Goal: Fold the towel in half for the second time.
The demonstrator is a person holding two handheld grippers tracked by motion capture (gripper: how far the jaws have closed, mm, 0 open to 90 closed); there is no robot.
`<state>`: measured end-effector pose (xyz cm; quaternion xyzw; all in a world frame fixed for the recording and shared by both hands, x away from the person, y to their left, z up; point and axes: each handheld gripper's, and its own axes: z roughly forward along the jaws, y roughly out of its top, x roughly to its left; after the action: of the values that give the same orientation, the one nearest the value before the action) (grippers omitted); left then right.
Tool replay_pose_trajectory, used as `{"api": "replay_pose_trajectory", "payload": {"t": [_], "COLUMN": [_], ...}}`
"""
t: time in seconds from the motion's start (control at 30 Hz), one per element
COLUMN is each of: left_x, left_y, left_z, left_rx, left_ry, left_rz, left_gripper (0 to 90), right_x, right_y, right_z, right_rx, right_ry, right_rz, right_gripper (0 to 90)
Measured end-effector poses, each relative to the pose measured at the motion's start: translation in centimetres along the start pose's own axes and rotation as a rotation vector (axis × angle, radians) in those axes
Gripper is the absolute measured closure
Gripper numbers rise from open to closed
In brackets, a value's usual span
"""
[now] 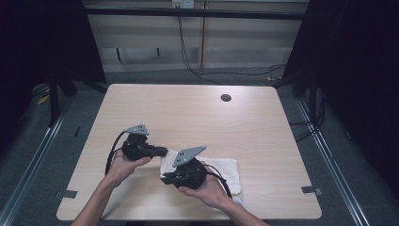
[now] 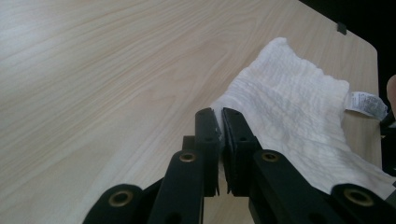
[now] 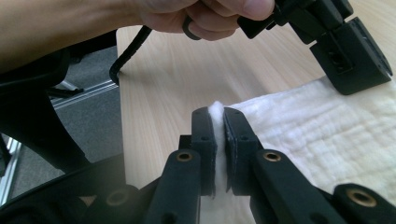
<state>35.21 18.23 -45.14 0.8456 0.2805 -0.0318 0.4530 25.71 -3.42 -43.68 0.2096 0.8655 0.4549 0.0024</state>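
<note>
In the high view, a pale wood-grain desk (image 1: pixel 188 113) with rounded corners is seen, a round dark hole (image 1: pixel 226 98) set near its far edge. A white towel (image 1: pixel 226 172) lies flat at the near middle, partly covered by the right claw (image 1: pixel 165 179) and the hand (image 1: pixel 207 190) that holds it. The left claw (image 1: pixel 162 151) is held at the towel's left corner by the other hand (image 1: pixel 123 165); the tips of both claws are too small here for their state to be made out. Each carries a grey three-cornered plate on top.

In the left gripper view, the left claw (image 2: pixel 220 114) is seen pressed together on the towel's (image 2: pixel 289 112) thin corner. The cloth is ribbed and crinkled (a small printed label (image 2: pixel 368 103) is sewn at its far edge, the print unreadable). Its lower part is hidden behind the black jaws.

In the right gripper view, the right claw (image 3: pixel 216 113) is pinching a fluffy fold of the towel (image 3: pixel 336 135), a tuft showing between the jaws. The other claw (image 3: pixel 355 60), blocky and black, is cut off at the top, and the lower left is blurred by dark shapes.
</note>
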Motion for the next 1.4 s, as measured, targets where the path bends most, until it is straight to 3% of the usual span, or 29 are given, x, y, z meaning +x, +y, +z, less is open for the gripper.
{"api": "replay_pose_trajectory", "payload": {"t": [0.17,0.3,0.5,0.6,0.67,0.77,0.97,1.23,1.4], "left_x": [0.6,0.3,0.5,0.3,0.3,-0.1,-1.0,-3.0,-3.3], "left_y": [-0.5,-0.4,0.0,0.6,0.6,0.7,1.2,3.5,4.2], "left_z": [-0.9,-2.3,-3.5,-5.1,-5.2,-4.4,-2.5,0.4,2.4], "left_rx": [-0.008,-0.045,-0.060,-0.051,-0.077,-0.045,-0.019,-0.013,0.006], "left_ry": [0.006,0.042,0.070,0.096,0.073,0.088,0.073,0.029,0.014], "left_rz": [-0.015,0.018,0.015,0.048,0.035,0.052,0.065,0.100,0.105], "left_gripper": [85.9,86.0,86.1,86.2,86.3,86.3,86.4,86.3,86.3], "right_x": [0.0,0.3,0.4,0.7,1.2,1.4,0.6,0.5,0.1], "right_y": [0.6,1.7,3.2,4.0,4.4,4.4,2.9,1.6,0.8], "right_z": [1.1,1.7,1.7,2.0,2.2,2.3,1.1,-2.0,-3.3], "right_rx": [-0.005,-0.021,-0.058,-0.079,-0.085,-0.088,-0.097,-0.065,-0.056], "right_ry": [0.023,0.037,0.042,0.052,0.045,0.039,0.058,0.002,-0.037], "right_rz": [0.003,-0.006,-0.017,-0.017,-0.031,-0.035,0.018,-0.006,0.006], "right_gripper": [83.9,83.9,84.0,84.0,84.0,84.0,84.0,83.9,83.8]}}
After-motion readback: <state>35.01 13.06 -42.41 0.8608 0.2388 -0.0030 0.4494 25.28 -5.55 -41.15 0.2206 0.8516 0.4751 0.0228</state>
